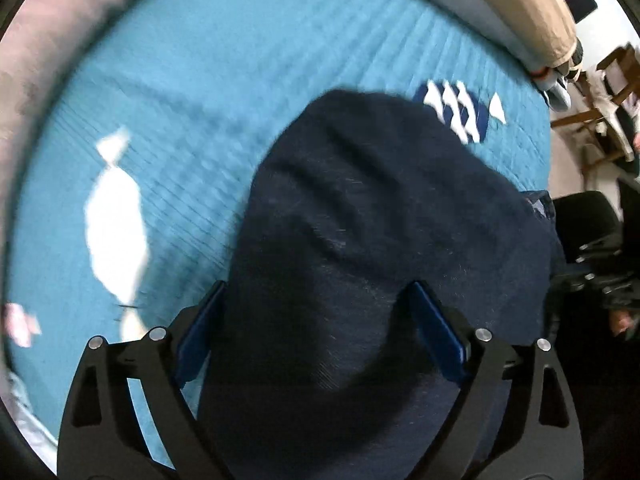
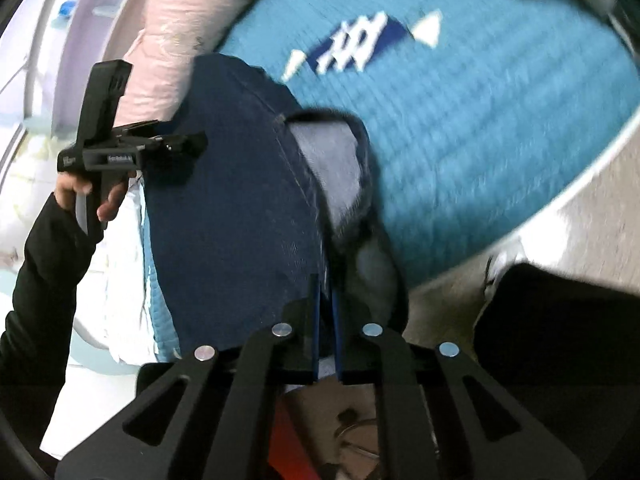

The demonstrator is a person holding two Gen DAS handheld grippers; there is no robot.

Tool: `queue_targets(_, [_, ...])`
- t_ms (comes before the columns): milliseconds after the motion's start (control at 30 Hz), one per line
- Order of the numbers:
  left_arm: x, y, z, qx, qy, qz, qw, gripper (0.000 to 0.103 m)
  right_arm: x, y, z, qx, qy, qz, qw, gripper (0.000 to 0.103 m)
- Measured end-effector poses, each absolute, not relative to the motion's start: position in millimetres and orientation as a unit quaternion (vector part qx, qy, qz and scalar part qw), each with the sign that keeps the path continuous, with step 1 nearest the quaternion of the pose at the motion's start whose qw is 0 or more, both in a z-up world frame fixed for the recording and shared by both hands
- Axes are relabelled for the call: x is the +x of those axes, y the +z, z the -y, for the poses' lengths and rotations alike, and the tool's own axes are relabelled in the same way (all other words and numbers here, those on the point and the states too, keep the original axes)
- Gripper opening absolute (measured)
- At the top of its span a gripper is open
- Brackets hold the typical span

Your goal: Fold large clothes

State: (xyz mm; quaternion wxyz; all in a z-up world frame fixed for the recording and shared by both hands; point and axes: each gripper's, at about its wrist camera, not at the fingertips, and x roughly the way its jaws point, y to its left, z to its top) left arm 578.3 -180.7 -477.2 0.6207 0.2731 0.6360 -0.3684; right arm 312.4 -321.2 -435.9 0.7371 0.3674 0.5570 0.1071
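A large dark blue garment [image 1: 380, 220] lies bunched on the teal bedspread [image 1: 220, 80]. In the left wrist view my left gripper [image 1: 318, 320] points down over it, its blue pads [image 1: 200, 332] wide apart and the cloth lying loose between them. The right wrist view shows the garment [image 2: 224, 200] hanging over the bed's edge, a pale grey inner lining [image 2: 328, 168] turned out. My right gripper [image 2: 326, 292] is shut on the garment's near edge. At the left of that view, a hand in a black sleeve [image 2: 80, 196] holds the left gripper [image 2: 188, 144] against the cloth.
A pink quilt [image 2: 180, 20] runs along the far side of the bed. A blue-and-white patch [image 1: 452, 112] and white shapes [image 1: 116, 216] mark the bedspread. Folded beige bedding [image 1: 500, 0] lies at the back, wooden furniture [image 1: 600, 120] stands to the right, and white cloth [image 2: 120, 260] is at the left.
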Motion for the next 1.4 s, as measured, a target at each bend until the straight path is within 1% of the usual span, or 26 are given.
queue_targets(67, [587.5,-489.2,178.5,0.26,-0.371,-0.658,0.602,0.094,312.5,-436.9,321.7,0.373,0.105,-0.556,0.736,0.007])
queue_targets(100, [593.1,-495.0,178.0,0.251,-0.375,-0.669,0.591,0.095,312.2,-437.5,323.6,0.377,0.103,-0.554,0.735,0.007])
queue_targets(267, [602.8,-512.4,176.5,0.225,-0.382,-0.711,0.546,0.095,313.3,-442.0,326.5,0.387,0.1,-0.557,0.728,0.02])
queue_targets(300, [601.2,-512.5,177.4,0.23,-0.382,-0.711,0.544,0.095,313.6,-442.5,327.2,0.389,0.099,-0.557,0.727,0.024])
queue_targets(367, [595.9,-510.5,181.2,0.25,-0.387,-0.701,0.545,0.086,312.4,-442.9,329.4,0.391,0.09,-0.554,0.729,0.033])
queue_targets(400, [589.6,-506.8,183.6,0.271,-0.391,-0.685,0.552,0.083,312.1,-441.8,331.0,0.39,0.084,-0.554,0.731,0.041])
queue_targets(433, [582.2,-502.7,186.0,0.291,-0.395,-0.669,0.559,0.078,310.7,-440.2,333.9,0.392,0.082,-0.552,0.732,0.044])
queue_targets(467, [571.9,-496.5,187.5,0.317,-0.397,-0.646,0.57,0.074,310.3,-441.2,335.8,0.394,0.084,-0.552,0.73,0.044])
queue_targets(567, [556.9,-489.5,185.4,0.344,-0.396,-0.612,0.592,0.07,308.6,-443.0,338.4,0.398,0.087,-0.553,0.727,0.045])
queue_targets(700, [542.7,-482.9,184.4,0.368,-0.391,-0.584,0.609,0.066,307.8,-443.9,336.0,0.4,0.086,-0.553,0.726,0.048])
queue_targets(767, [529.1,-479.3,190.2,0.381,-0.387,-0.57,0.617,0.062,307.1,-443.9,335.9,0.398,0.084,-0.553,0.727,0.05])
queue_targets(800, [523.9,-476.1,188.7,0.388,-0.384,-0.562,0.621,0.061,306.4,-443.8,336.6,0.396,0.081,-0.554,0.728,0.051])
queue_targets(833, [518.8,-472.5,187.4,0.395,-0.383,-0.554,0.625,0.059,305.4,-443.4,337.1,0.393,0.078,-0.555,0.729,0.056])
queue_targets(900, [510.6,-466.4,184.6,0.401,-0.377,-0.542,0.635,0.057,297.4,-445.2,341.9,0.387,0.072,-0.557,0.731,0.061])
queue_targets(933, [505.8,-463.1,182.2,0.403,-0.375,-0.532,0.643,0.056,296.0,-445.9,342.8,0.385,0.069,-0.558,0.732,0.062])
queue_targets(1033, [490.7,-457.1,175.0,0.404,-0.361,-0.515,0.665,0.055,291.0,-449.9,343.8,0.378,0.068,-0.564,0.731,0.066])
queue_targets(1167, [480.1,-449.8,163.1,0.396,-0.347,-0.508,0.682,0.055,285.5,-454.7,339.4,0.38,0.072,-0.567,0.728,0.066])
queue_targets(1267, [474.3,-447.6,155.3,0.392,-0.342,-0.509,0.686,0.055,283.3,-458.6,336.7,0.403,0.079,-0.559,0.72,0.066])
queue_targets(1367, [473.9,-450.6,163.4,0.396,-0.339,-0.51,0.685,0.055,283.9,-461.1,329.4,0.408,0.082,-0.558,0.718,0.066])
queue_targets(1400, [472.2,-452.4,171.2,0.397,-0.337,-0.51,0.685,0.055,285.6,-461.4,326.9,0.401,0.077,-0.559,0.721,0.068])
